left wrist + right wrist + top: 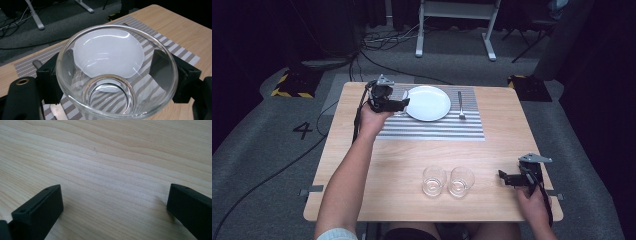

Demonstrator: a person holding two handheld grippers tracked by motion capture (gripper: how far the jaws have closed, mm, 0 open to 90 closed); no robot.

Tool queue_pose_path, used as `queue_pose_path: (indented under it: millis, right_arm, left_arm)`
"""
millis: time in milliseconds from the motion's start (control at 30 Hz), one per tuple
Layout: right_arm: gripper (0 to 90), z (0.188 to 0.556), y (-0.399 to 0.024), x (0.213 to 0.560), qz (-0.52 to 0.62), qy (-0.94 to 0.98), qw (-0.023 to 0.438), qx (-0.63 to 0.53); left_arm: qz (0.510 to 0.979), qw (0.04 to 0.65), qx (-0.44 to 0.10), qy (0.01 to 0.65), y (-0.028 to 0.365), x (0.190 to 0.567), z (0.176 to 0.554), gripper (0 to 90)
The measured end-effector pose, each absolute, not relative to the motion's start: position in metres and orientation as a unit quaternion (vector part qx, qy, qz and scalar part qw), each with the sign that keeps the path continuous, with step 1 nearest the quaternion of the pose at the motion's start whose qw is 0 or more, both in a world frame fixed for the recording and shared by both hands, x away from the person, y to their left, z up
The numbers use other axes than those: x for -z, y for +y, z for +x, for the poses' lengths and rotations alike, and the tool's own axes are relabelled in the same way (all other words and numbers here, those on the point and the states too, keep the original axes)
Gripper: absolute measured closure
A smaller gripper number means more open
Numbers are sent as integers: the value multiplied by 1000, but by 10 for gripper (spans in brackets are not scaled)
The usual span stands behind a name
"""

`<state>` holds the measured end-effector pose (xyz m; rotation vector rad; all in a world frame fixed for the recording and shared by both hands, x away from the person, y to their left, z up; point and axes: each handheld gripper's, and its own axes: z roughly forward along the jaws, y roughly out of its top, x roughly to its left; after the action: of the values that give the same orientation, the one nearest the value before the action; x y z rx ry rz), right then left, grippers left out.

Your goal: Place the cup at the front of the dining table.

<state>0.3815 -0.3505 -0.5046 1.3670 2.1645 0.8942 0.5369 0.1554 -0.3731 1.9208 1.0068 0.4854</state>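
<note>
left tongs (107, 75) pinch a clear glass (116, 72) over the striped placemat (180, 50), white plate (428, 103) just beyond. right tongs (112, 207) spread over bare bench (112, 157) near its edge; two glasses (447, 181) beside them in high view.

We record two black grippers. The left gripper (404, 104) carries a grey three-cornered plate on top and trails a black cable; its boxy jaw mounts show a brass-ringed hole. The right gripper (502, 175) has the same plate, with blocky matte jaws. A pale sleeve (336, 234) covers the left upper arm.
</note>
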Motion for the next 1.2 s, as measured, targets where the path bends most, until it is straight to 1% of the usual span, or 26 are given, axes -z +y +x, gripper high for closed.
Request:
queue_pose_path:
  millis: [333,433,833,1067,1200]
  right_arm:
    - [5,381,-350,504,492,780,213,-322]
    - [5,382,-350,505,492,780,214,-323]
    - [5,382,-350,505,494,778,214,-323]
    - [5,382,-349,505,496,777,215,-323]
    - [5,382,-349,505,496,777,215,-323]
  left_arm:
    - [779,436,-194,407,155,390,552,185]
    - [777,430,-182,423,153,396,556,185]
    - [787,416,-156,427,150,424,567,185]
    - [793,411,-152,423,146,433,571,185]
    - [798,398,-148,427,144,439,571,185]
